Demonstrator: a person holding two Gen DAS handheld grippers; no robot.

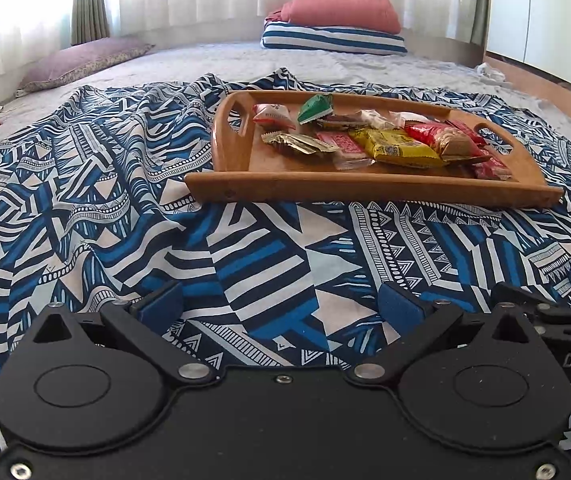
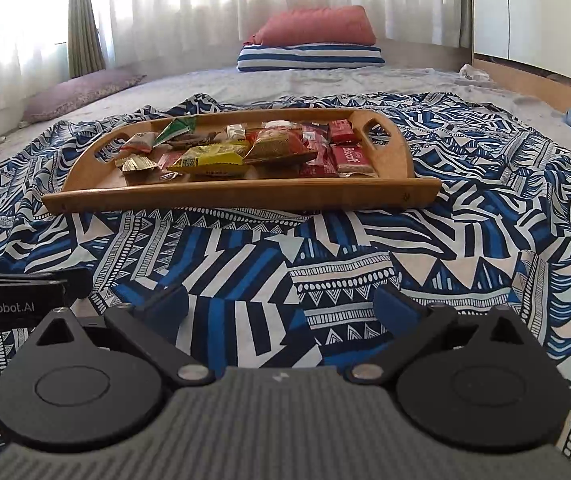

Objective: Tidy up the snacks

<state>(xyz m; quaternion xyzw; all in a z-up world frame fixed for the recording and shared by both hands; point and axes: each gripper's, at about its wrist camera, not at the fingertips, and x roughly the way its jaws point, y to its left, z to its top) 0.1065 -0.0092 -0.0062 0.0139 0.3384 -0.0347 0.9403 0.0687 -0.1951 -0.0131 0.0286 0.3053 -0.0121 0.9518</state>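
A wooden tray (image 1: pixel 365 189) (image 2: pixel 245 196) with cut-out handles lies on a blue-and-white patterned cloth (image 1: pixel 245 248) (image 2: pixel 325 264) on a bed. Several wrapped snacks are heaped in it: a yellow packet (image 1: pixel 397 148) (image 2: pixel 209 160), a green triangular packet (image 1: pixel 315 108) (image 2: pixel 175 128), red biscuit packs (image 2: pixel 349 158), and gold and white ones. My left gripper (image 1: pixel 281 300) hovers over the cloth short of the tray's near rim, open and empty. My right gripper (image 2: pixel 281 304) is likewise open and empty, short of the tray. Each one's body shows at the edge of the other's view.
A pink cushion on a striped pillow (image 1: pixel 333 38) (image 2: pixel 311 56) sits at the far end of the bed, and a mauve pillow (image 1: pixel 81 60) at far left. White curtains line the back. A wooden bed frame and white cupboard (image 1: pixel 545 12) stand on the right.
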